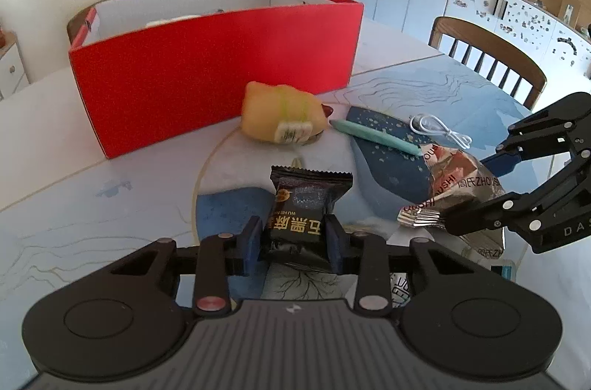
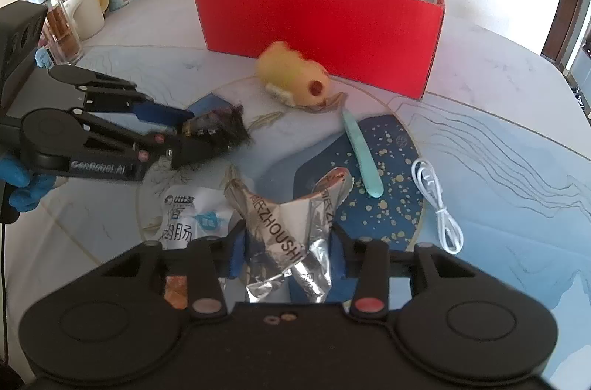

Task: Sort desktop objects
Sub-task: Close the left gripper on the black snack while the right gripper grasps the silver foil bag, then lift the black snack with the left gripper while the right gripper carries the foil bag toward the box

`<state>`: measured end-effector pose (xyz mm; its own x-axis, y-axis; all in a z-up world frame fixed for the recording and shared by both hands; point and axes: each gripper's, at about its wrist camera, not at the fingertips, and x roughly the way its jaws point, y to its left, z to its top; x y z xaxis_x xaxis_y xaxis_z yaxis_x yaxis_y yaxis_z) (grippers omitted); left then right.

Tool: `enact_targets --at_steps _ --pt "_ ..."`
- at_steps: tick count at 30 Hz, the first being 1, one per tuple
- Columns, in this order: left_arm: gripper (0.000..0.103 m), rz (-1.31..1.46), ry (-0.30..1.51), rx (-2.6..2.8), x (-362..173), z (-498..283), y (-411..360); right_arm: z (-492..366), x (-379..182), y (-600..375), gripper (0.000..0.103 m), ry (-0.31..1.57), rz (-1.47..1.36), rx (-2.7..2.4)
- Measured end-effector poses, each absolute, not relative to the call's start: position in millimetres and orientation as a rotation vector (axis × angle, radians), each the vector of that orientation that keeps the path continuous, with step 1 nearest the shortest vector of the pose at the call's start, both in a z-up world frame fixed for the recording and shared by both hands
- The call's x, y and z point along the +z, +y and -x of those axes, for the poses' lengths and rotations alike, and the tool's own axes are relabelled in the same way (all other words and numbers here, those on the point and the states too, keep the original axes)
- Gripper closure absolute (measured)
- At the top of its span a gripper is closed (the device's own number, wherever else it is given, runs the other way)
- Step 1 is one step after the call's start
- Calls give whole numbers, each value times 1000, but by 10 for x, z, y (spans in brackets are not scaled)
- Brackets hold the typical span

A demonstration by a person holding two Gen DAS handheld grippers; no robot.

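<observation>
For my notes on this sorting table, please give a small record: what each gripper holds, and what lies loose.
left gripper: shut on black packet
right gripper: around foil wrapper, pads at its sides
box: red, open top, behind the items
loose: yellow toy, green pen, white cable, white packet

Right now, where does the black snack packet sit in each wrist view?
Left wrist: black snack packet bottom centre, clamped between the left gripper pads.
Right wrist: same packet at middle left, in that gripper entering from the left.
Shared landmark: red box, behind it in both.
</observation>
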<state>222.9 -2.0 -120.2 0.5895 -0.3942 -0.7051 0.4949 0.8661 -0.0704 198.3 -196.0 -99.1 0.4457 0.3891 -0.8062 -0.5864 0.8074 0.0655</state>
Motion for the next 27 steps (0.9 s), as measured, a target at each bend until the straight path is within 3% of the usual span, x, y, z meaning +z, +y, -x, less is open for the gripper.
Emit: enact_targets --at_steps 27 --pt "69 -152 723 -487 -789 -2076 -143 -1842 -666 -2051 62 852 247 572"
